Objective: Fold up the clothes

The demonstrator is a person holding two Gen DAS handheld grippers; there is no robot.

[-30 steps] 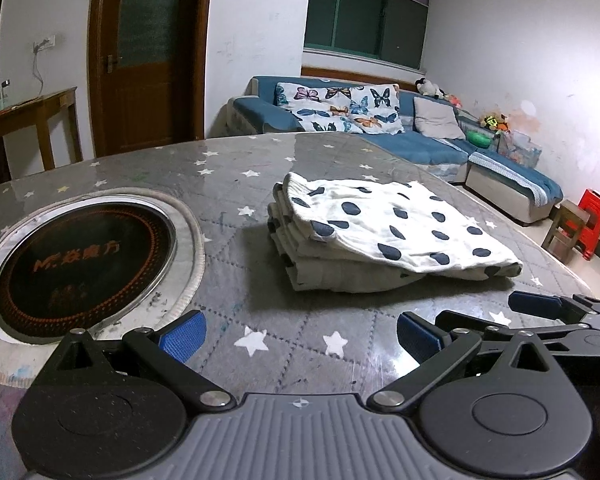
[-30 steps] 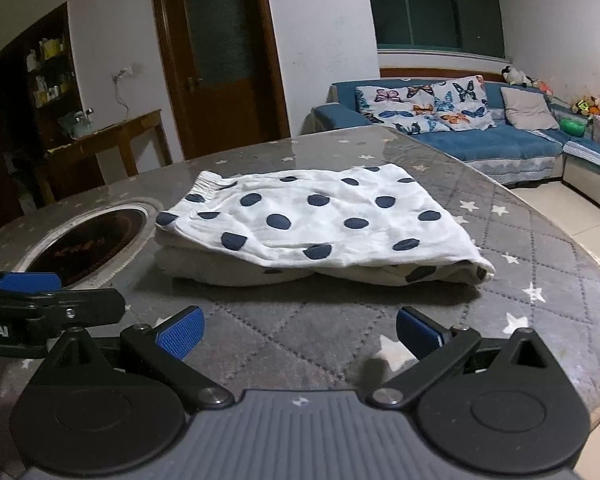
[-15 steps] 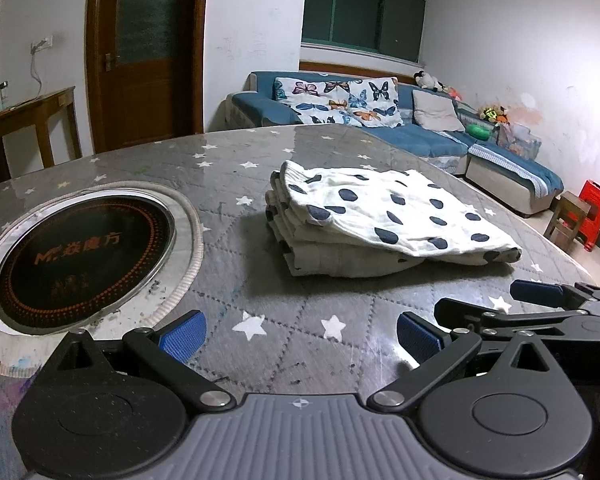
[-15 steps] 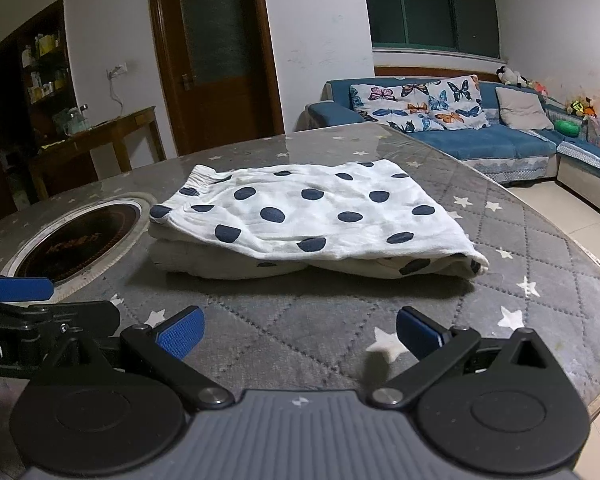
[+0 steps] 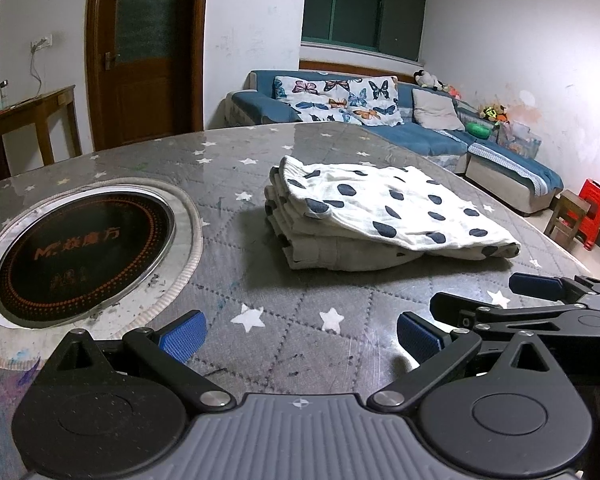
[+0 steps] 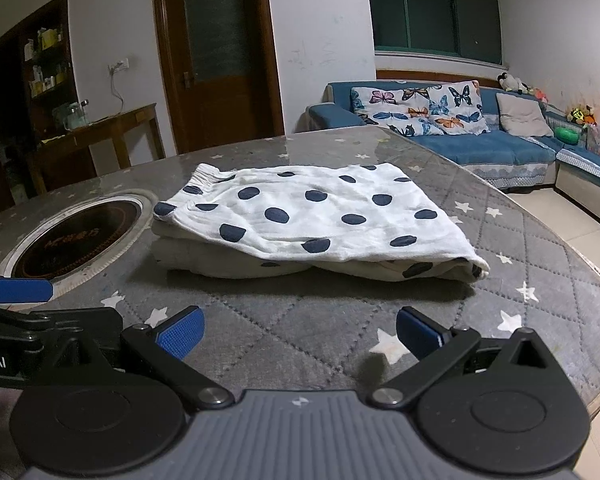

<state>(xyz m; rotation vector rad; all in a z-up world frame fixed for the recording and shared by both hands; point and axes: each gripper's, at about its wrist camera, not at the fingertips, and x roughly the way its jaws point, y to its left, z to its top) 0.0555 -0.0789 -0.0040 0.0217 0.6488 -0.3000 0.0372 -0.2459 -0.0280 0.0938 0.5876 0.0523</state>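
The round table point(image 5: 228, 152), under its grey quilted, star-printed cover, carries everything here, and the folded garment point(image 5: 384, 216) serves as the landmark for the rest. It lies on the cover toward the side of the table nearest the blue sofa point(image 5: 420, 136), with nothing touching it, and it looks finished: a flat, layered stack rather than loose cloth, which suggests the folding is done or nearly so. To the garment's left a round black cooktop point(image 5: 80, 252) is set into the table, well apart from the cloth, so the fabric sits on plain cover and not on the plate. Both tools hang on the near side of the garment, short of its front edge and clear of it, a placing that fits hands drawn off a completed fold. The left gripper point(image 5: 300, 336) stands with its blue-padded fingers spread wide and nothing between them; the right gripper point(image 6: 298, 334) is likewise spread wide and empty, just beside the left one. The garment itself is white with dark blue dots, thin and slightly crinkled; a gathered waistband shows at its left end, plain pale layers are stacked beneath the top panel, and the right corner tapers to a soft, slightly uneven point.
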